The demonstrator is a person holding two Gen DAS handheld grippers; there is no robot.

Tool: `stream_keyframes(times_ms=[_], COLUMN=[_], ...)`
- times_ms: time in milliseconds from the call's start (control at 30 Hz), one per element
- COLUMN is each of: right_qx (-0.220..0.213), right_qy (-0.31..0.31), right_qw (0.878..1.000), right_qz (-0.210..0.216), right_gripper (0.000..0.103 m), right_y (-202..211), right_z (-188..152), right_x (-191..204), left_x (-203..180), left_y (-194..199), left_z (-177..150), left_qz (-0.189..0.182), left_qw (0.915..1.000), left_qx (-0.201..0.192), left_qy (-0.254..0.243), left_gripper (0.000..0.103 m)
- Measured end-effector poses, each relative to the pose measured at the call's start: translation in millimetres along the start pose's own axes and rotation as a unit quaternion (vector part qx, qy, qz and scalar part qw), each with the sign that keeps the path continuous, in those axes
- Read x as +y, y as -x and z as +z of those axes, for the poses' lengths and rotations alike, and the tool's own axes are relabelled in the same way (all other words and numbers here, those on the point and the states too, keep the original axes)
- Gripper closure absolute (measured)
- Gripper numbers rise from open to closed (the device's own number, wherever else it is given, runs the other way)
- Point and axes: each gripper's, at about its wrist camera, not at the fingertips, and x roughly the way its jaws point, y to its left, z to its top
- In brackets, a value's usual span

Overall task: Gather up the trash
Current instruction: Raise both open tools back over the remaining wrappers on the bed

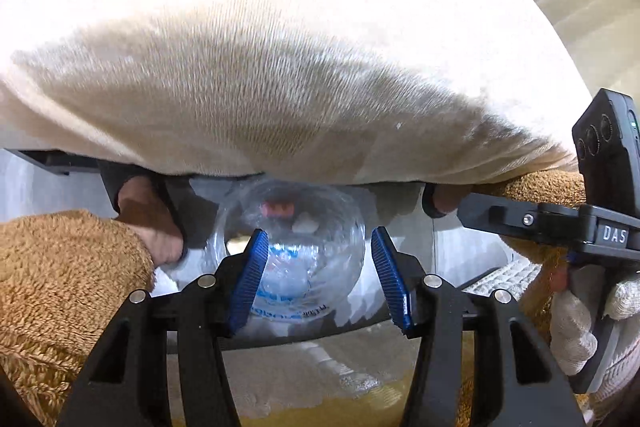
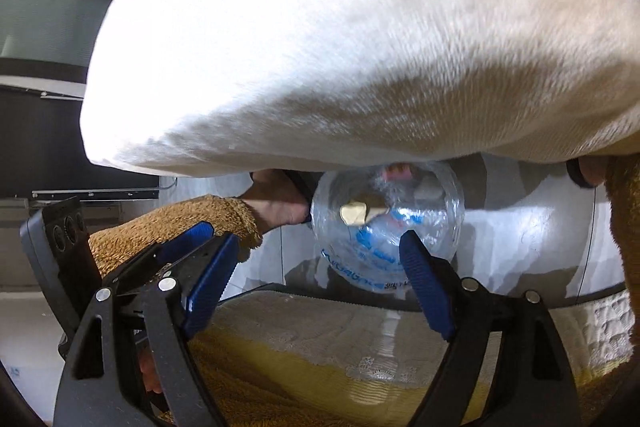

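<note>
A clear, crinkled plastic bottle (image 1: 296, 247) with blue print is seen end-on, its long axis pointing away toward the pink cap (partly hidden under a fuzzy cream pillow (image 1: 280, 87)). Left gripper (image 1: 320, 267) and right gripper (image 2: 316, 275) are spread apart, nothing clamped.

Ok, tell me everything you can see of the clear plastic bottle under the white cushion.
The clear plastic bottle is transparent, crinkled thin plastic with a blue printed label, seen end-on from its base. A pinkish-red cap shows through at the far end. It looks empty or nearly so. It lies on its side beneath the white cushion, ahead of both grippers. The left gripper is open, its blue pads either side of the bottle; contact is unclear. The right gripper is open too.
</note>
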Motion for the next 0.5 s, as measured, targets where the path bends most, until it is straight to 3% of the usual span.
stream_keyframes(times_ms=[233, 500], right_qx=[-0.085, -0.22], right_qy=[0.063, 0.138], right_qw=[0.994, 0.966], right_qz=[0.012, -0.003], right_gripper=[0.021, 0.021], right_y=[39.2, 93.8], right_z=[-15.9, -37.8], right_x=[17.7, 34.2], left_x=[-16.5, -24.0], left_y=[27.5, 64.8], left_z=[-4.2, -11.7], left_qz=[0.008, 0.01], left_qw=[0.997, 0.9863], left_qx=[-0.07, -0.16], left_qy=[-0.032, -0.04], left_gripper=[0.05, 0.05])
